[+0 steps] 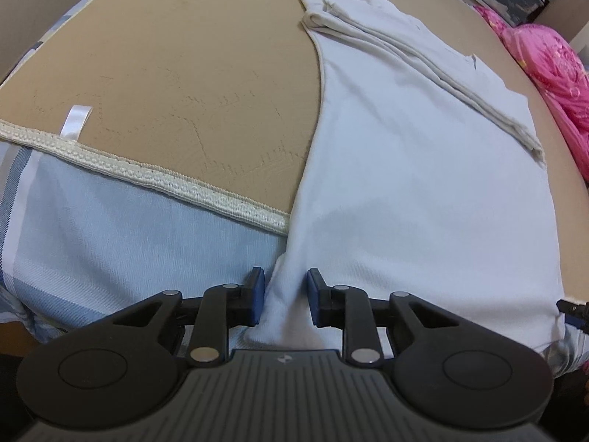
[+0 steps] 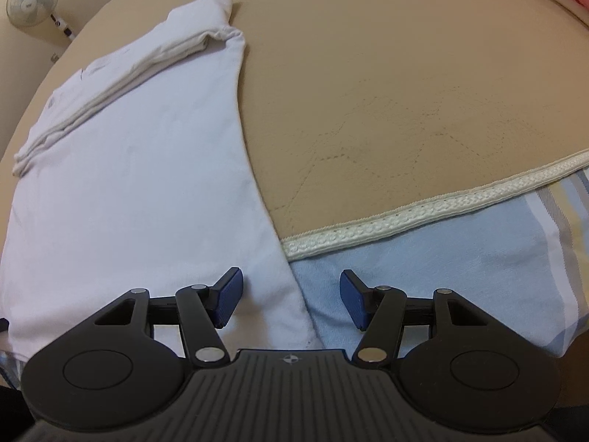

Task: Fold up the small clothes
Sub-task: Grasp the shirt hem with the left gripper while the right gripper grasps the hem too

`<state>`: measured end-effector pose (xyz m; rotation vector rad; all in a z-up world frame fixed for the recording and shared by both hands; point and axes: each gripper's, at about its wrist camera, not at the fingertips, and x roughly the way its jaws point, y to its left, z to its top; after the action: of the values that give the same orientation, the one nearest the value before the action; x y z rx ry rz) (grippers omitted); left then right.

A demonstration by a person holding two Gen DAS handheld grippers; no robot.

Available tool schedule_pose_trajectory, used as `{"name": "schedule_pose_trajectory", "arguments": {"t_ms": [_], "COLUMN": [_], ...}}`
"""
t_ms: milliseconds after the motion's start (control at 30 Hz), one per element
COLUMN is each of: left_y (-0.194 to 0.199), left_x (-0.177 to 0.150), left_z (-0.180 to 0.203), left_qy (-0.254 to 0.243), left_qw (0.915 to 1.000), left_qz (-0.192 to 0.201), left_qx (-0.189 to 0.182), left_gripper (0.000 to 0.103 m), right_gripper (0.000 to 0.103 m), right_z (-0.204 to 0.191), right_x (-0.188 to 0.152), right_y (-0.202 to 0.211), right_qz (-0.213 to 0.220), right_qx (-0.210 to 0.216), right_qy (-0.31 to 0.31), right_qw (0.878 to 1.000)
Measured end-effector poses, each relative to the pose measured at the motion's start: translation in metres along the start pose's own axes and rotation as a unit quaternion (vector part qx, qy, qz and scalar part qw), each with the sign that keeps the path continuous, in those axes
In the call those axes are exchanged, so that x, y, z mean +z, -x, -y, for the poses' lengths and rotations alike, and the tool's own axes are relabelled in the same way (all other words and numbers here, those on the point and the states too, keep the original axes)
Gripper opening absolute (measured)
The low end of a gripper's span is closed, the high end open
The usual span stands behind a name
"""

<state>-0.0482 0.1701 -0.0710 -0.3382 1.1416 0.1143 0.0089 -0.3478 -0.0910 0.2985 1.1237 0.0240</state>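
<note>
Left tongs [image 1: 285,296] seemingly clamped on white garment [image 1: 423,184] corner; right tongs [image 2: 291,298] apart over its hem.

I saw the garment [image 1: 423,184] lying flat on the mat [image 1: 184,73], its near end hanging over the mat's trimmed edge [image 1: 147,176] onto the sheet [image 1: 129,239] below. A folded sleeve [image 1: 423,73] lay across its far part. The left gripper [image 1: 285,296] straddled the near-left corner; the right gripper [image 2: 291,298] straddled the near-right corner [image 2: 294,294].
</note>
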Motion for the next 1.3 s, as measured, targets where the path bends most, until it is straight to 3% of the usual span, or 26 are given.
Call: {"name": "schedule_pose_trajectory", "arguments": {"t_ms": [300, 400, 467, 500, 533, 667, 733, 867, 1033, 1167, 1200, 1233, 1300], "left_y": [0.000, 0.000, 0.000, 0.001, 0.004, 0.018, 0.018, 0.006, 0.003, 0.002, 0.004, 0.008, 0.015], "left_x": [-0.006, -0.007, -0.007, -0.007, -0.007, -0.011, -0.013, -0.012, -0.013, -0.013, -0.014, -0.015, -0.015], "left_z": [-0.002, 0.001, 0.003, 0.003, 0.004, 0.009, 0.008, 0.003, 0.003, 0.006, 0.007, 0.008, 0.009], "left_qy": [-0.006, -0.017, -0.023, -0.024, -0.027, -0.045, -0.039, -0.028, -0.024, -0.030, -0.031, -0.033, -0.036], "left_qw": [1.0000, 0.9998, 0.9997, 0.9997, 0.9996, 0.9983, 0.9988, 0.9996, 0.9996, 0.9995, 0.9994, 0.9993, 0.9988], "left_qz": [-0.006, -0.004, -0.002, 0.001, 0.007, 0.038, 0.031, 0.004, 0.002, 0.003, 0.007, 0.014, 0.032], "left_qx": [0.004, 0.010, 0.010, 0.010, 0.009, 0.004, -0.001, 0.009, 0.011, 0.013, 0.011, 0.011, 0.013], "left_gripper": [0.026, 0.023, 0.009, 0.008, 0.007, 0.006, 0.007, 0.010, 0.012, 0.007, 0.007, 0.007, 0.006], "right_gripper": [0.060, 0.053, 0.039, 0.030, 0.004, 0.005, 0.005, 0.011, 0.020, 0.019, 0.016, 0.005, 0.005], "right_z": [-0.005, -0.010, -0.011, -0.011, -0.011, -0.013, -0.009, -0.007, -0.010, -0.012, -0.014, -0.012, -0.009], "right_x": [-0.005, -0.006, -0.007, -0.007, -0.007, -0.003, 0.000, -0.003, -0.008, -0.010, -0.011, -0.009, -0.005], "right_y": [-0.002, -0.003, -0.002, -0.001, 0.000, 0.022, 0.028, 0.003, 0.000, 0.002, 0.003, 0.007, 0.018], "right_qz": [-0.009, -0.008, -0.008, -0.008, -0.009, 0.044, 0.054, -0.014, -0.021, -0.019, -0.015, -0.006, 0.024], "right_qx": [-0.006, -0.010, -0.002, 0.009, 0.026, 0.069, 0.078, 0.047, 0.031, 0.033, 0.034, 0.038, 0.057], "right_qy": [0.016, 0.032, 0.037, 0.037, 0.034, 0.036, 0.024, 0.019, 0.031, 0.039, 0.044, 0.046, 0.031], "right_qw": [1.000, 0.999, 0.999, 0.999, 0.999, 0.996, 0.995, 0.999, 0.999, 0.999, 0.998, 0.998, 0.998]}}
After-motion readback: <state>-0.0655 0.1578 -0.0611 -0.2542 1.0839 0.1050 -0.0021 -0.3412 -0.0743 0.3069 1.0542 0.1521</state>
